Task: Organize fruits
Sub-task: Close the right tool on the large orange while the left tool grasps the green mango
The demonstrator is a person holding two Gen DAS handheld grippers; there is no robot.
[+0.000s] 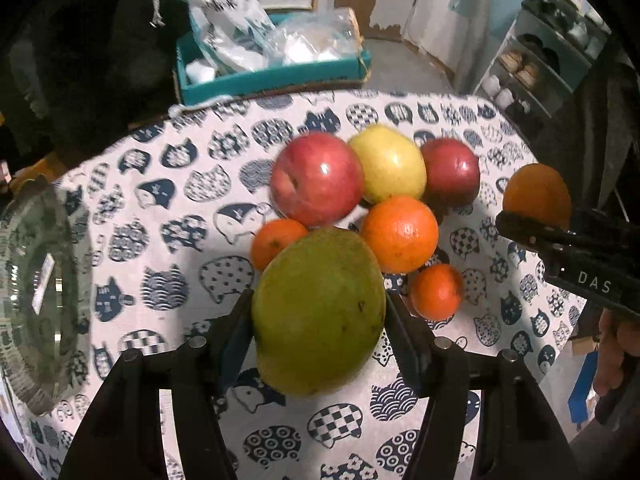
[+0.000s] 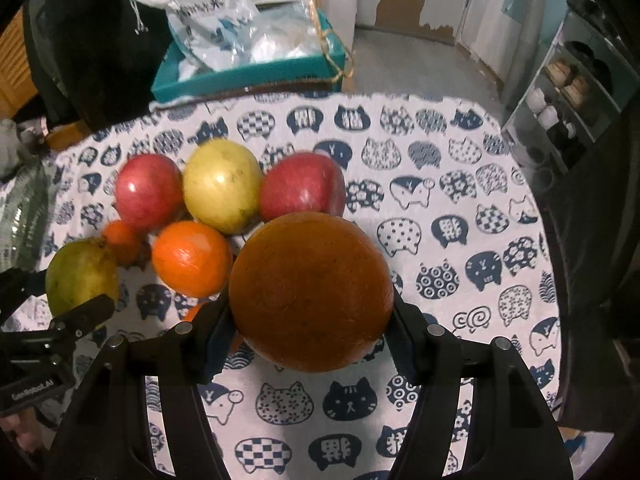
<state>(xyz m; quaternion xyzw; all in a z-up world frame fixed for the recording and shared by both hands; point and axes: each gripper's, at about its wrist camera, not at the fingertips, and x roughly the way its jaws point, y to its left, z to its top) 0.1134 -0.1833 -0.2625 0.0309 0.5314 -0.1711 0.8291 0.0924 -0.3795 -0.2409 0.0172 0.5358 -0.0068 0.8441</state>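
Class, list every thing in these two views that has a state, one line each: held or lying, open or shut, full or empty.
left claw: shut on the green mango
green mango: held
right claw: shut on the big orange
big orange: held
two red apples: lying on the cloth
yellow fruit: lying between the apples
glass bowl: looks empty
teal box: open, holding bags
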